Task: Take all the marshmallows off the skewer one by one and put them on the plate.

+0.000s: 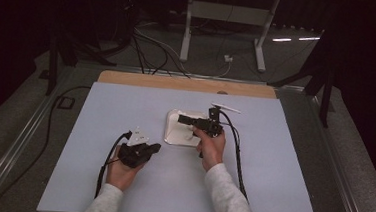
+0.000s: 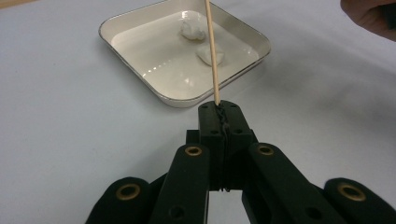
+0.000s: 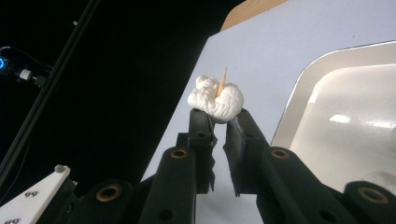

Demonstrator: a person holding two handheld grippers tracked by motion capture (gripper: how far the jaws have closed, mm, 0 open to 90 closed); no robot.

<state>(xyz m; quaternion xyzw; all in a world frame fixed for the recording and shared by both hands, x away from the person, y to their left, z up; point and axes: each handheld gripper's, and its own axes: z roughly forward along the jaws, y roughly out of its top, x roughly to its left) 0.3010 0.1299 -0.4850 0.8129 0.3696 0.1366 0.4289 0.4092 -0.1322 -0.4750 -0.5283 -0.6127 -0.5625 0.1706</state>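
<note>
Now, left gripper (image 2: 219,109): near left, jaws clamped on upright skewer (image 2: 211,51).
Right gripper (image 3: 218,116): over tray (image 3: 299,93), jaws pinching marshmallow (image 3: 217,100) pierced by skewer tip.
Hidden: skewer top cut off.

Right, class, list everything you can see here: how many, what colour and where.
table cover: one, pale blue-grey, under everything
wooden board: one, tan, at the far edge
tray: one, white, square, mid-table
tray marshmallows: two, white, inside the tray
held marshmallow: one, white, between the right fingers, skewer tip poking out
skewer: one, light wood, clamped in the left fingers
left gripper: one, black, shut on the skewer
right gripper: one, black, shut on the held marshmallow
</note>
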